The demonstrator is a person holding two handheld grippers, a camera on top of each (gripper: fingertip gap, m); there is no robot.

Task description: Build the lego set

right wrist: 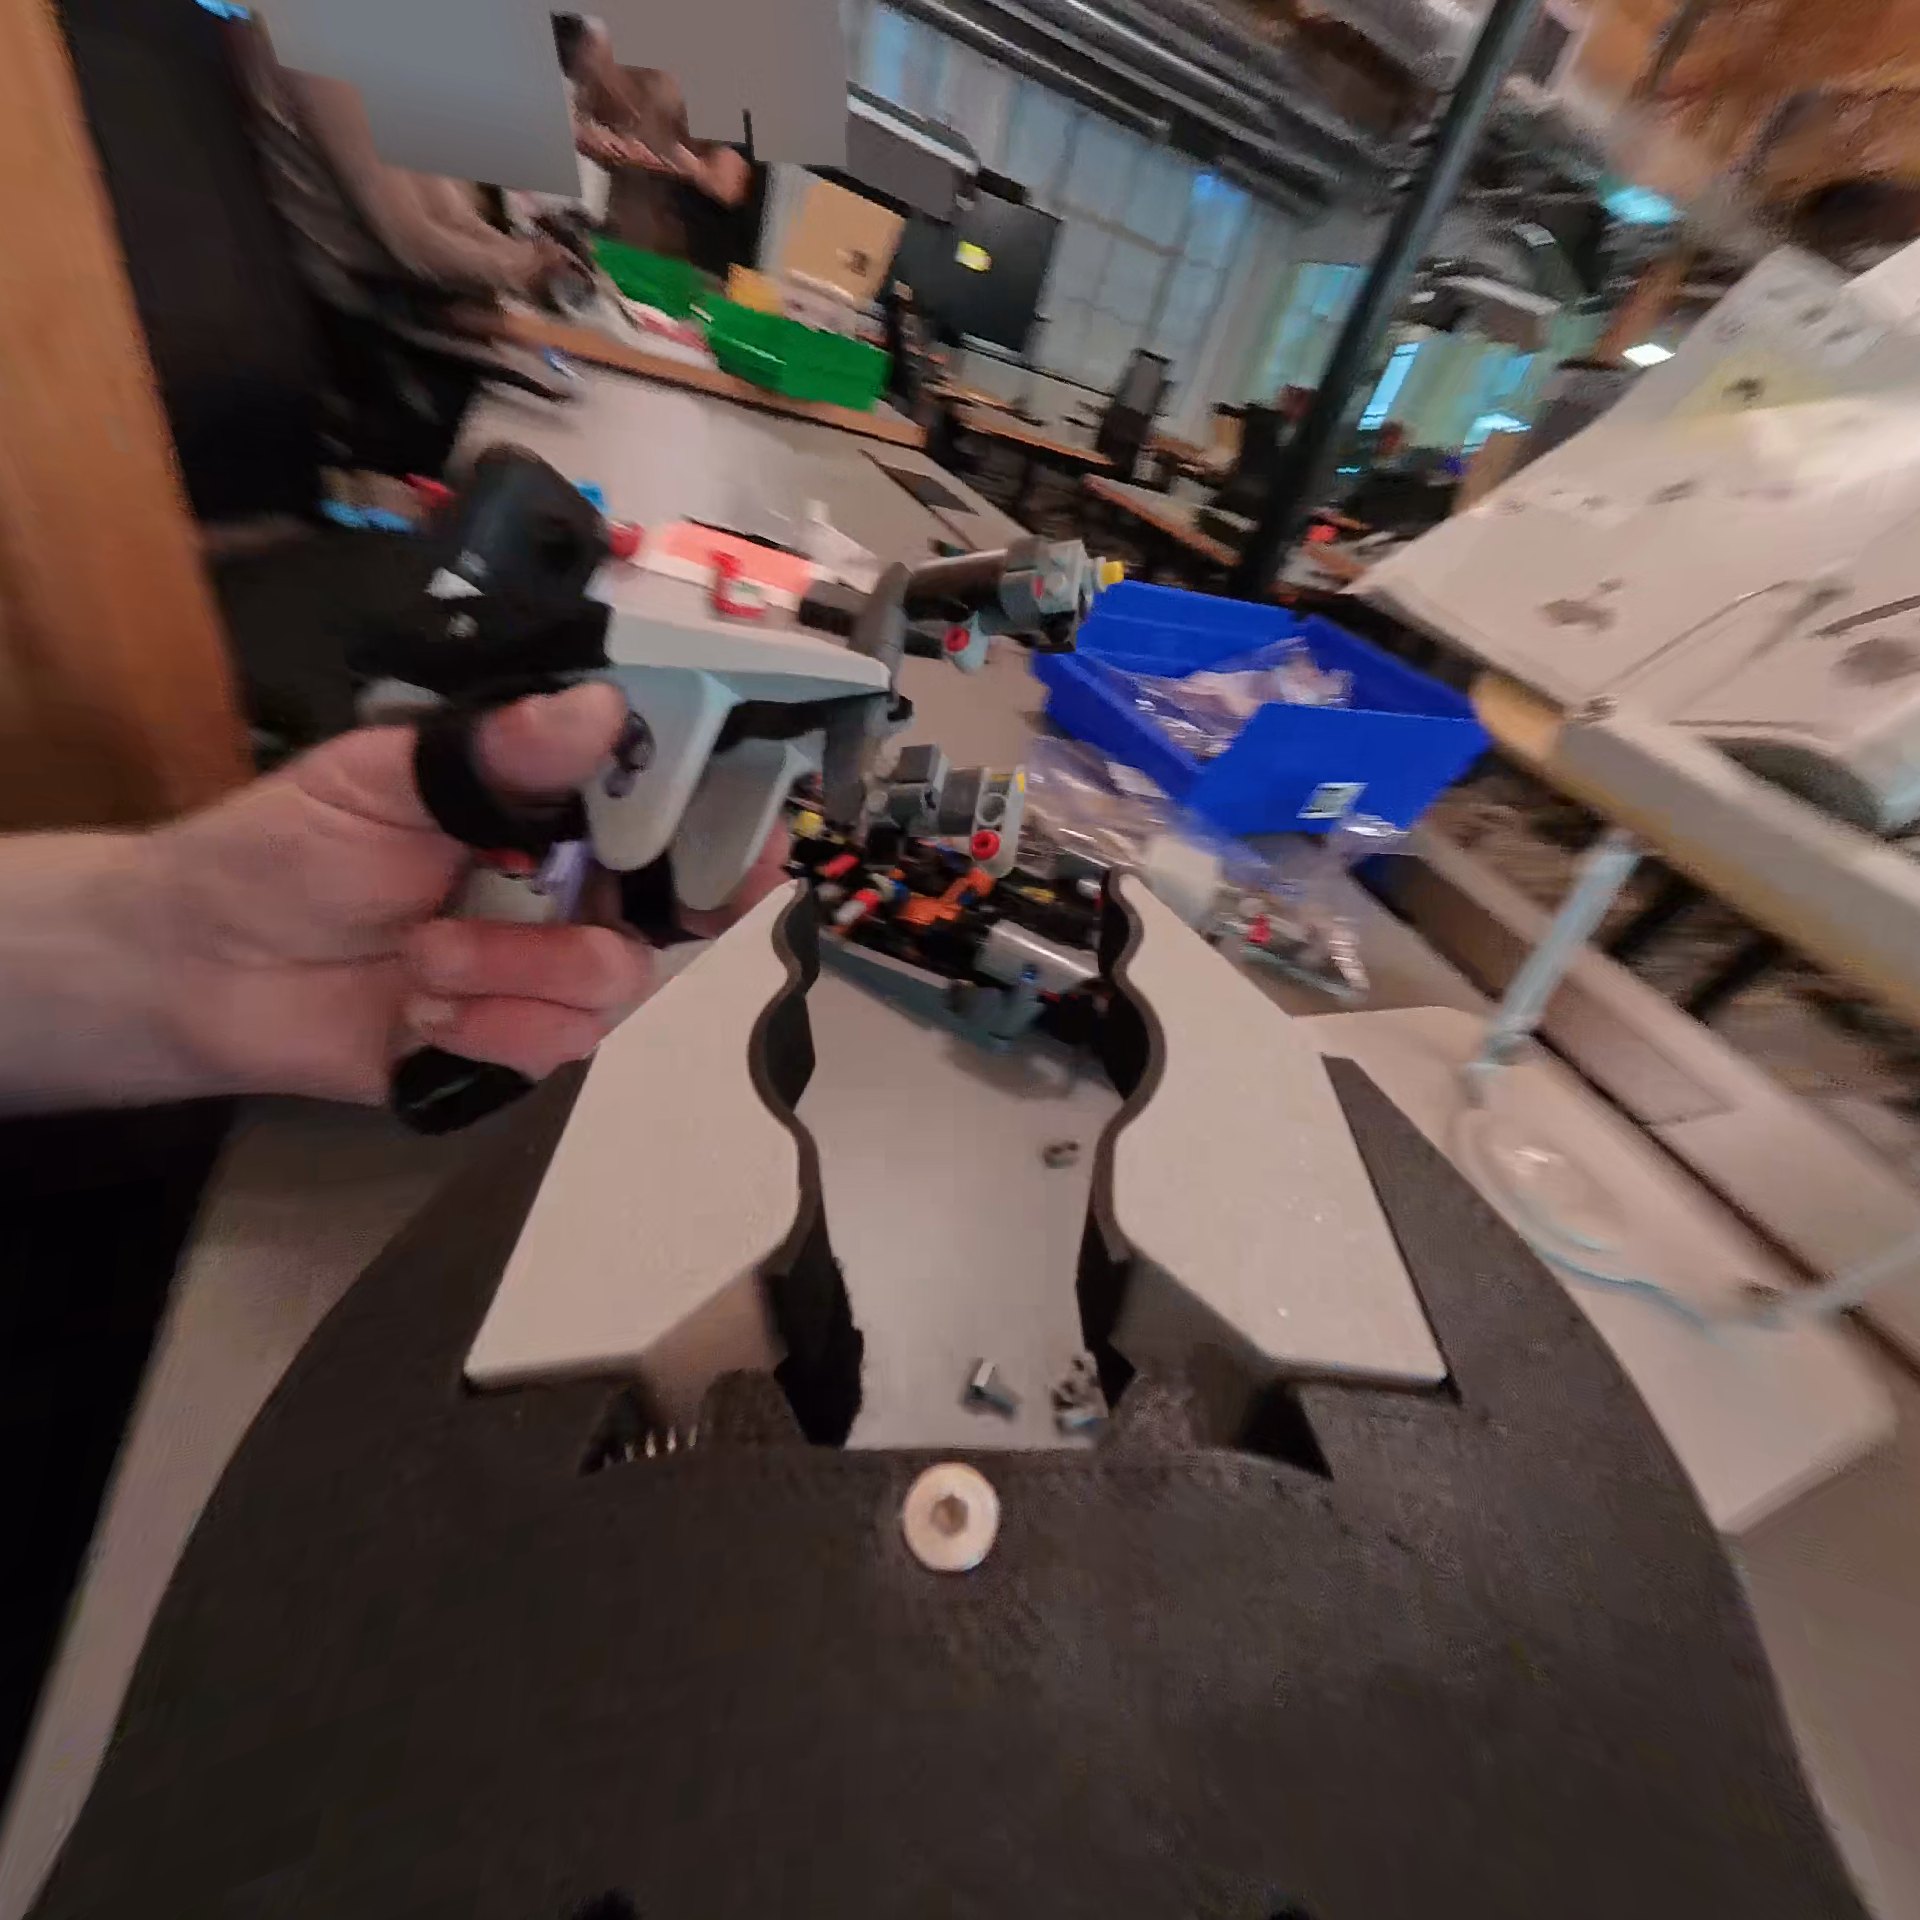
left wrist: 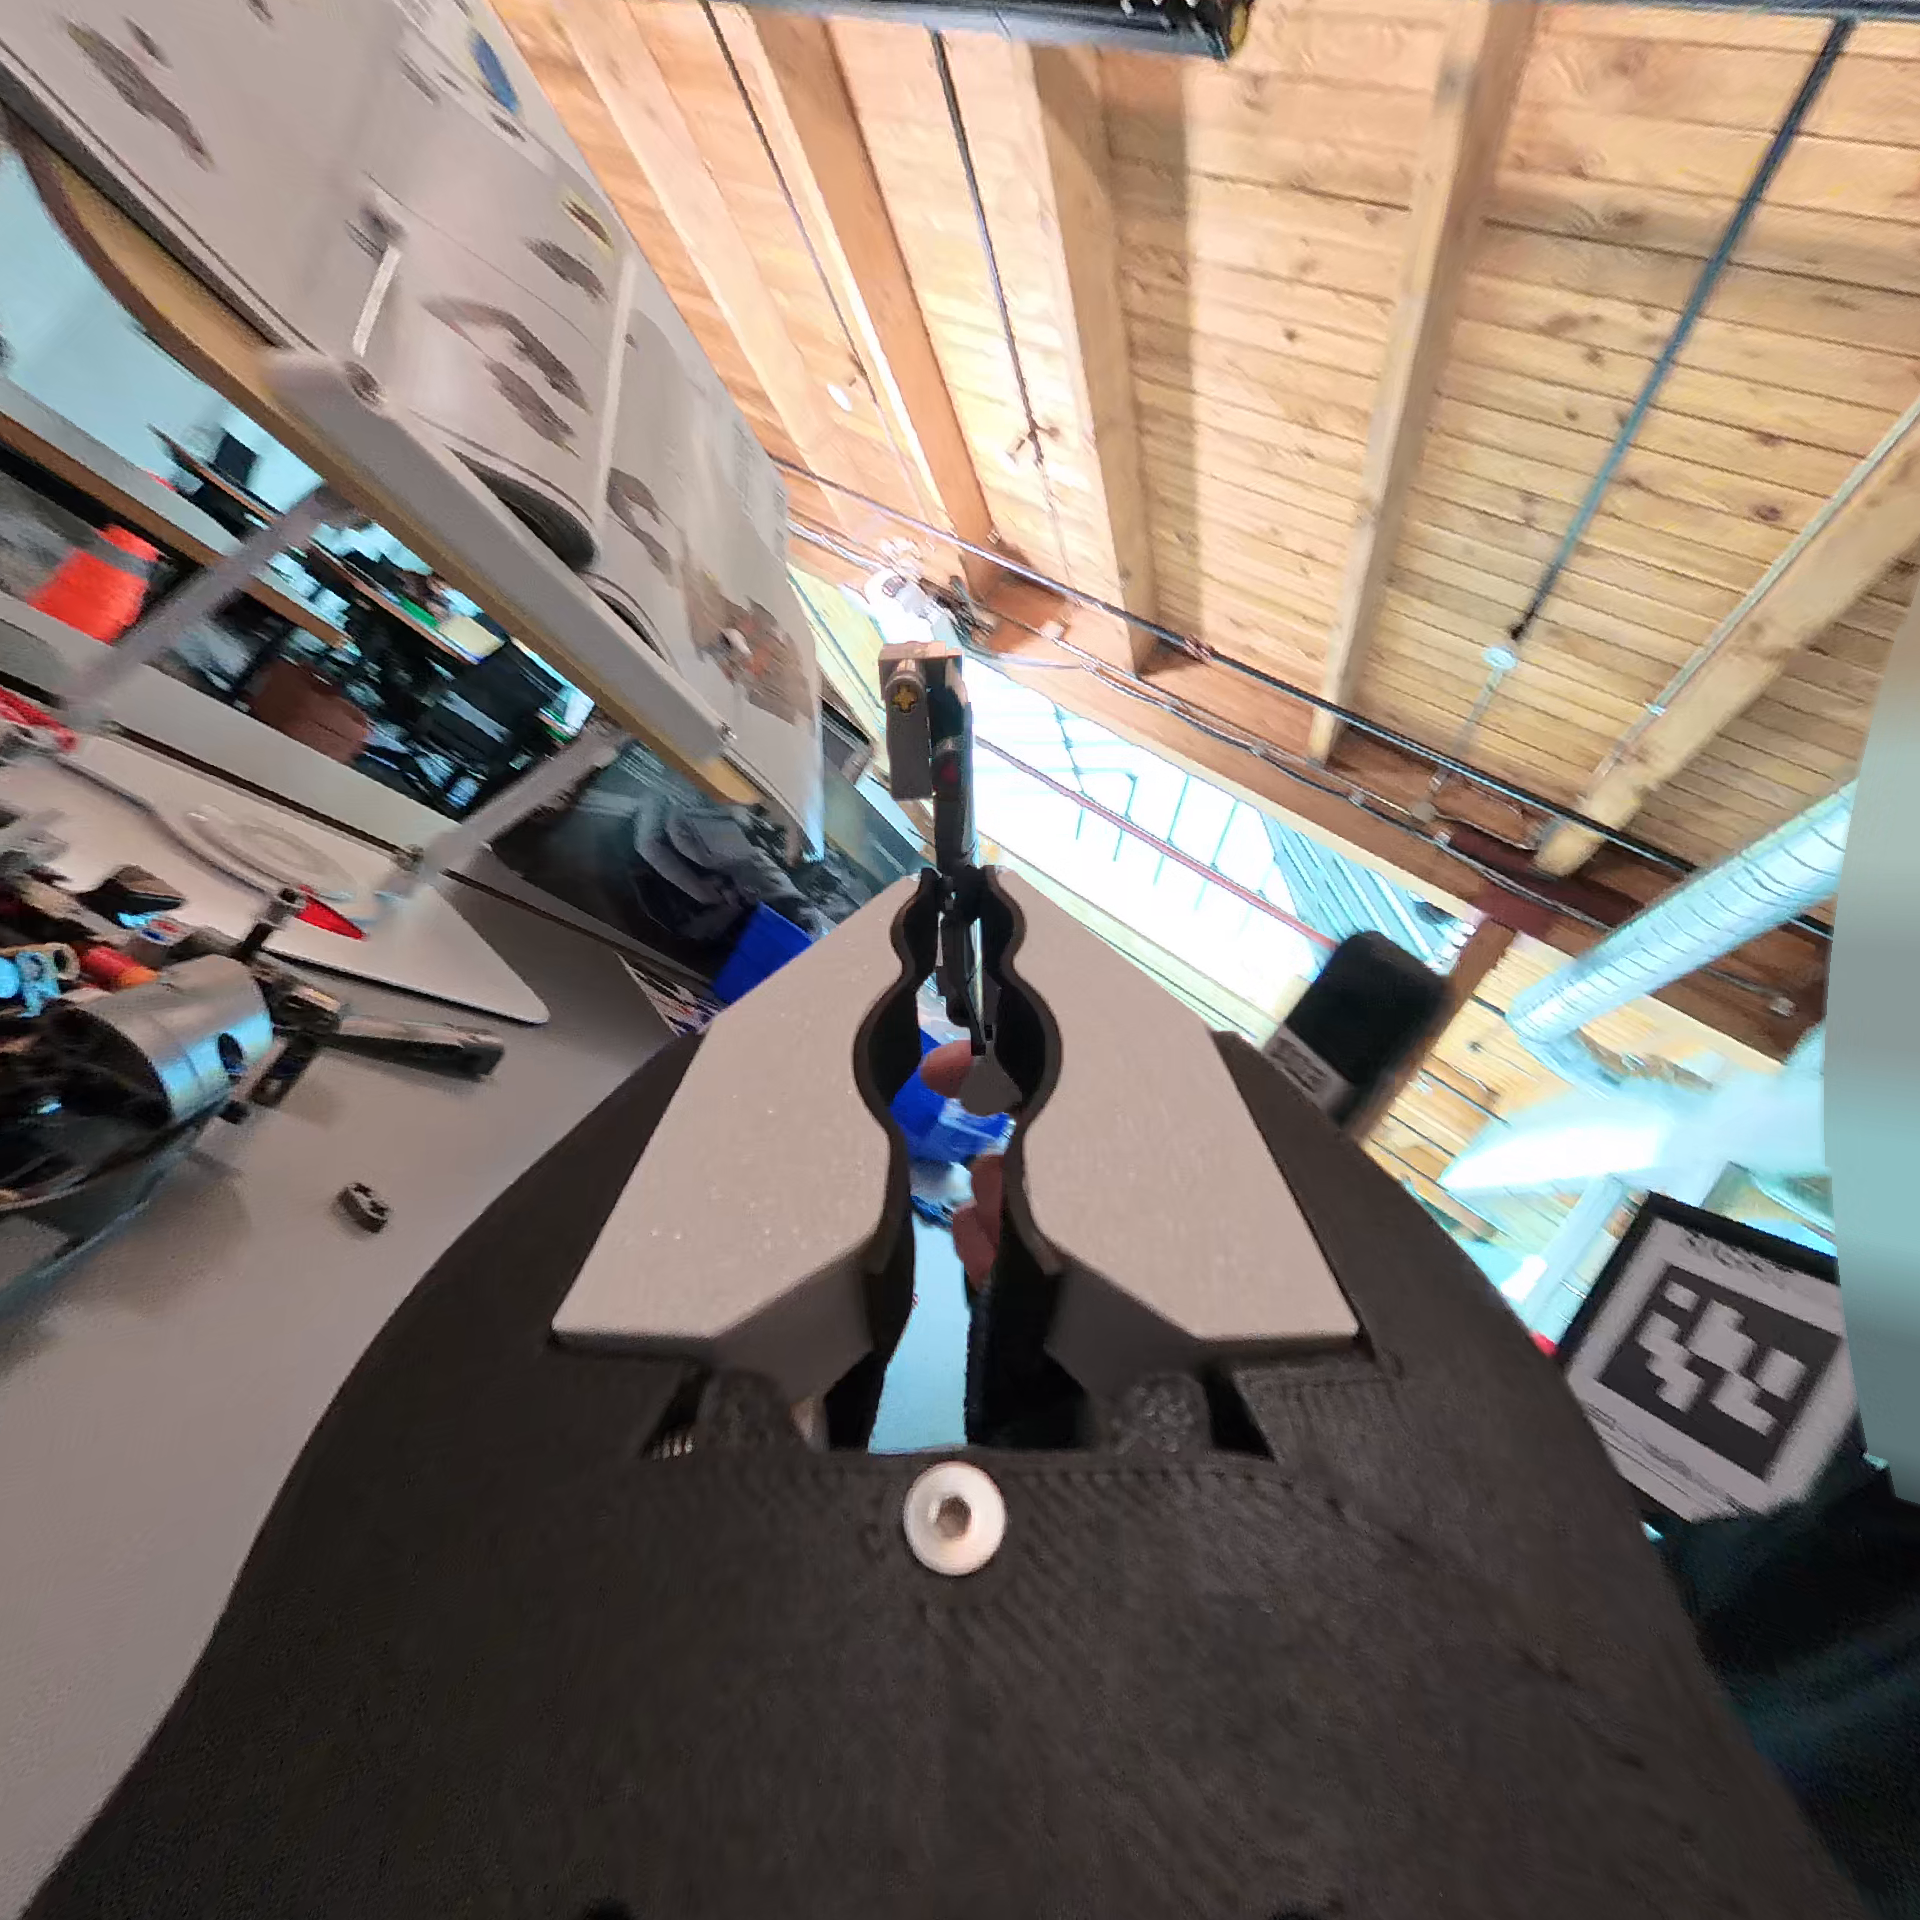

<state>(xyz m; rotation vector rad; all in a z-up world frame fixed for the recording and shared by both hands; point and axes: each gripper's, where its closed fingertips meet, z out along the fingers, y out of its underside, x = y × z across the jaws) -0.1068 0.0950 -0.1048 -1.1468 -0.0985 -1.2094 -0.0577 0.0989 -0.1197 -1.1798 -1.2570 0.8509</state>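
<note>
Brick assembly (left wrist: 940, 769) in left gripper (left wrist: 958, 883) (seemingly clamped).

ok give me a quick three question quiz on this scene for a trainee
1. True or false: the right gripper has its jaws apart with nothing between them.
2. What does the left gripper clamp? A) a thin black and grey toy-brick assembly B) a green cup
3. What colour is the plastic bin on the grey table?

Key: 1 true; 2 A; 3 blue.
</note>
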